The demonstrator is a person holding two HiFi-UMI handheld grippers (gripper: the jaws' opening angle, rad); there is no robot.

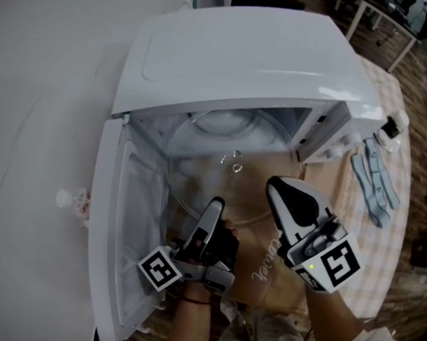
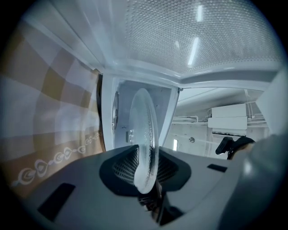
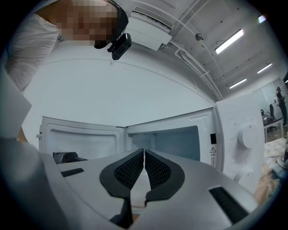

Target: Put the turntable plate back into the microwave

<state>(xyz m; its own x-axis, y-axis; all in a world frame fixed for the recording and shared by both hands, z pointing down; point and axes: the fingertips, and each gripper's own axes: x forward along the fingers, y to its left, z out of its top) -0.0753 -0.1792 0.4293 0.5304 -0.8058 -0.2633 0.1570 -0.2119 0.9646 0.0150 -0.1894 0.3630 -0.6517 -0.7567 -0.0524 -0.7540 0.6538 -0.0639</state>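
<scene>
The clear glass turntable plate [image 1: 226,140] lies about level, most of it inside the open cavity of the white microwave [image 1: 227,56] and its near rim sticking out in front. My left gripper [image 1: 214,205] is shut on the plate's near-left rim. In the left gripper view the plate [image 2: 145,130] stands edge-on between the dark pads [image 2: 125,166], with that gripper [image 2: 146,161] closed on it. My right gripper [image 1: 276,186] hovers at the plate's near-right edge. Its jaws are shut, and the right gripper view shows that gripper [image 3: 144,157] with nothing between its pads, facing the cavity [image 3: 166,139].
The microwave door [image 1: 119,231] hangs open at the left. The control panel with a dial [image 3: 246,134] is at the right. A checked tablecloth [image 1: 350,200] covers the table, with blue-grey strips [image 1: 375,184] and a small bottle [image 1: 393,128] to the microwave's right.
</scene>
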